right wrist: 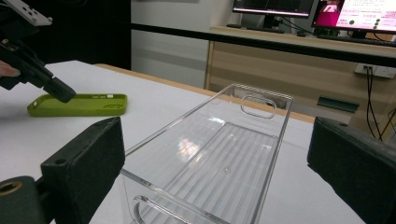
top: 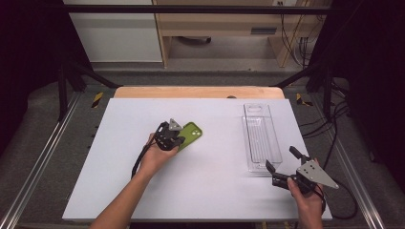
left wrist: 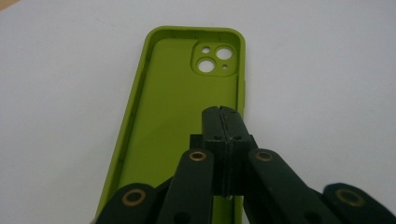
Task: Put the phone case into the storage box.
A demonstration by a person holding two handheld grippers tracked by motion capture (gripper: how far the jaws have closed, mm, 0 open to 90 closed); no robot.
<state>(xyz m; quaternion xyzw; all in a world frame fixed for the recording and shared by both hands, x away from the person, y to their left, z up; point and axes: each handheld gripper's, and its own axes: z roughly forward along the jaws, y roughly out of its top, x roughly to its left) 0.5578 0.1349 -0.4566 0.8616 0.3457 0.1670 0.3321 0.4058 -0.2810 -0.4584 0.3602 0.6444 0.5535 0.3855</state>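
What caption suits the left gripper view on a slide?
Left gripper, jaws shut, poised over the right wall of a green phone case lying open side up on the white table.

White tabletop (top: 200,191) with two things lying on it.

Flat, matte, pale; a strip of light wood edge (top: 198,92) along the far side. Left of centre, a green phone case (top: 192,133), lying open side up, camera cut-outs toward the far end, set at a slant to the table's edges. Well apart, toward the right, a clear plastic tray (top: 260,138), long and narrow, ribbed floor, slot handle at each short end, running from near to far. Bare white surface between the two and across the near half.
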